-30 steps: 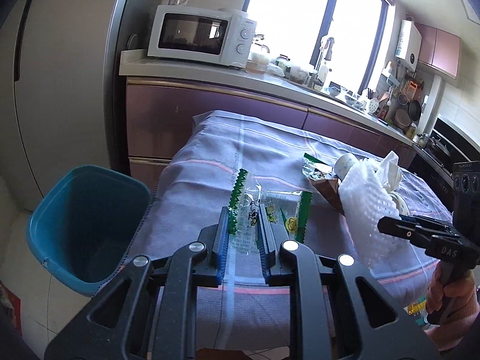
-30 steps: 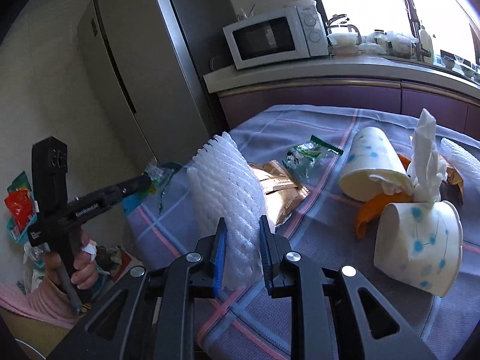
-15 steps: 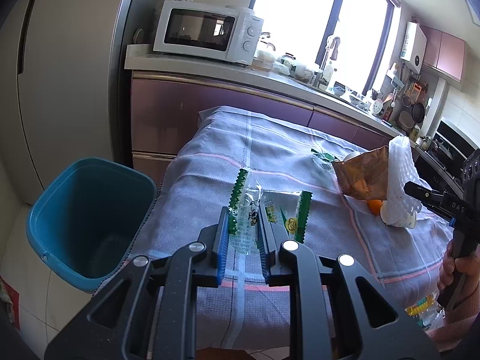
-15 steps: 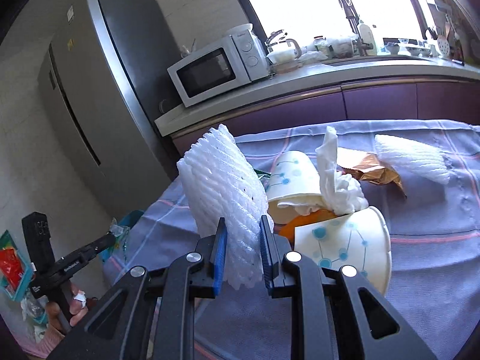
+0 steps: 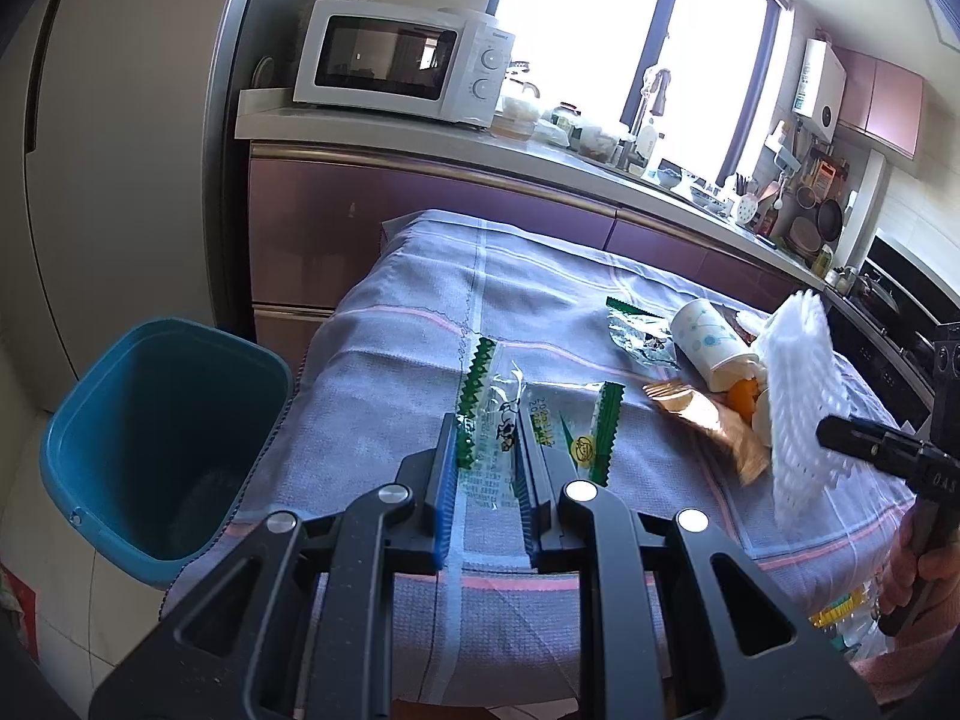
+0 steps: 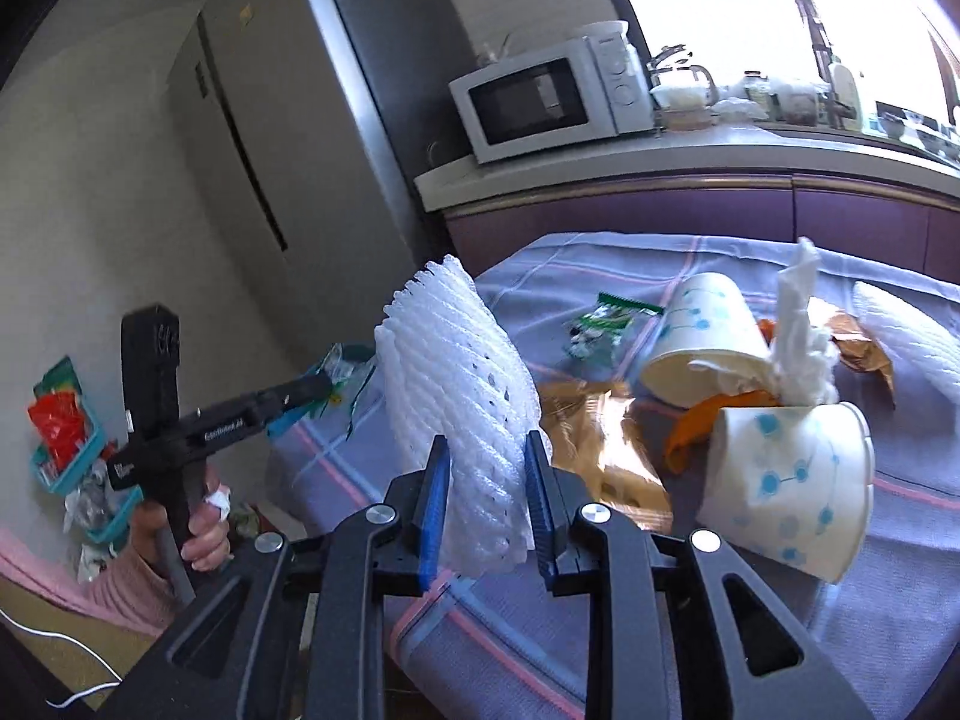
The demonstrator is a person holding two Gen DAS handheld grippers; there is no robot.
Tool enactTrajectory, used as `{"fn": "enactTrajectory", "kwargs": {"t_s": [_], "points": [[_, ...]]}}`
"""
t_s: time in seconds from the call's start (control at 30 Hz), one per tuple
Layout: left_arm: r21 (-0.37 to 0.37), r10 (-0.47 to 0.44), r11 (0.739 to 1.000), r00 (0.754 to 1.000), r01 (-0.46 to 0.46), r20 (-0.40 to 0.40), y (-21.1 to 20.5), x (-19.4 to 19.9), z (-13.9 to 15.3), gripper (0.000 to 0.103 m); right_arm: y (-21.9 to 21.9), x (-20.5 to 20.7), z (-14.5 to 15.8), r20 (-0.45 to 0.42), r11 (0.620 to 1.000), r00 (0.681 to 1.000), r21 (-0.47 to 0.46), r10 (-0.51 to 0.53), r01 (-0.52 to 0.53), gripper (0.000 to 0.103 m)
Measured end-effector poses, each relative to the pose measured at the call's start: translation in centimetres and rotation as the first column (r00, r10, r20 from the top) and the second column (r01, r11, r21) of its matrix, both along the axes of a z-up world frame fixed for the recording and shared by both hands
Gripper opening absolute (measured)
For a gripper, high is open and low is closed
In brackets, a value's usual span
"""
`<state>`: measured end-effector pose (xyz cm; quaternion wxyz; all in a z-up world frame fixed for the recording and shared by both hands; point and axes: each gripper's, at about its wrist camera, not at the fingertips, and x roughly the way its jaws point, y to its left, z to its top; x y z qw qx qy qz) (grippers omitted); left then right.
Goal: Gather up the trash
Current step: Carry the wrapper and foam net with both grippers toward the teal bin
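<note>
L gripper (image 5: pixel 486 450) clamped on clear snack wrapper (image 5: pixel 489 450) w/ green zigzag edges, held just above near edge of table; wrapper sticks up between pads. Blue bin (image 5: pixel 162 438) on floor to its left, beside table, mouth open. Table cloth (image 5: pixel 420 324) lilac w/ pink stripes. Mid-table: foil wrapper (image 5: pixel 639 333), paper cup (image 5: pixel 711 345) on its side, brown wrapper (image 5: pixel 708 420). R gripper (image 6: pixel 486 468): jaws have just been opening a little, white foam net (image 6: pixel 456 384) between them, pads at its sides; net upright, off cloth. Right of it: second cup (image 6: pixel 792 492) on side, tissue (image 6: pixel 801 330) upright, orange peel (image 6: pixel 696 426) between cups.
</note>
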<state>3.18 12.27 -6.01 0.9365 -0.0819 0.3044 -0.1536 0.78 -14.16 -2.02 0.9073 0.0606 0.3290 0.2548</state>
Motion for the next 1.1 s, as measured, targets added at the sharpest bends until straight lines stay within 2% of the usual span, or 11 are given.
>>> {"fn": "enactTrajectory", "kwargs": {"t_s": [0.2, 0.4, 0.6, 0.9, 1.1], "points": [[0.006, 0.013, 1.0, 1.0, -0.013, 0.005, 0.3, -0.2, 0.2, 0.018, 3.9, -0.4, -0.7, 0.002, 0.992, 0.994, -0.05, 0.113, -0.113, 0.027], [0.011, 0.039, 0.999, 0.999, -0.039, 0.006, 0.8, -0.2, 0.2, 0.018, 5.9, 0.8, -0.6, -0.013, 0.988, 0.988, 0.001, 0.153, -0.153, 0.026], [0.034, 0.125, 0.992, 0.992, -0.126, 0.028, 3.6, -0.6, 0.9, 0.018, 8.4, 3.9, -0.6, -0.041, 0.983, 0.982, 0.031, 0.184, -0.183, 0.026], [0.067, 0.305, 0.95, 0.952, -0.306, 0.027, 10.5, -0.7, 1.1, 0.018, 15.4, 7.8, 0.3, -0.043, 0.951, 0.951, 0.036, 0.307, -0.306, 0.026], [0.078, 0.377, 0.923, 0.926, -0.376, -0.005, 14.3, 0.3, 0.2, 0.019, 19.6, 10.7, 0.0, -0.08, 0.94, 0.937, 0.036, 0.34, -0.338, 0.026]]}}
